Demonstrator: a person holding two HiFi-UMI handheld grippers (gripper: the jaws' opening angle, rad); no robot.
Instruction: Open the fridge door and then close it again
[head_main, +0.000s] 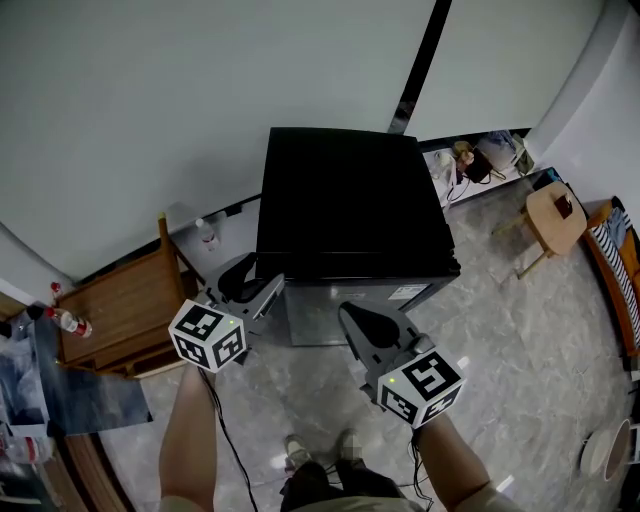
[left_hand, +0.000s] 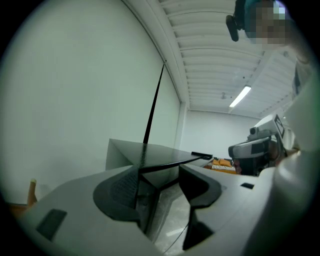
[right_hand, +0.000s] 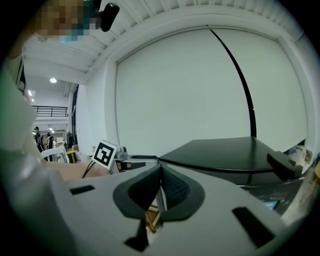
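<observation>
A small fridge with a black top (head_main: 350, 205) and a grey door (head_main: 325, 315) stands against the white wall, door shut. My left gripper (head_main: 258, 290) hangs at the fridge's front left corner. In the left gripper view its jaws (left_hand: 159, 182) stand open, and the edge of the fridge top (left_hand: 165, 159) shows in the gap without touching the pads. My right gripper (head_main: 360, 325) hovers in front of the door, slightly right of centre. Its jaws (right_hand: 160, 187) are shut with nothing between them, and the fridge top (right_hand: 225, 152) lies just beyond.
A wooden cabinet (head_main: 125, 310) stands left of the fridge, with a bottle (head_main: 207, 235) behind it. A wooden stool (head_main: 555, 215) and floor clutter (head_main: 480, 160) sit at the right. A cable (head_main: 230, 450) trails over the marble floor near the person's shoes (head_main: 320, 450).
</observation>
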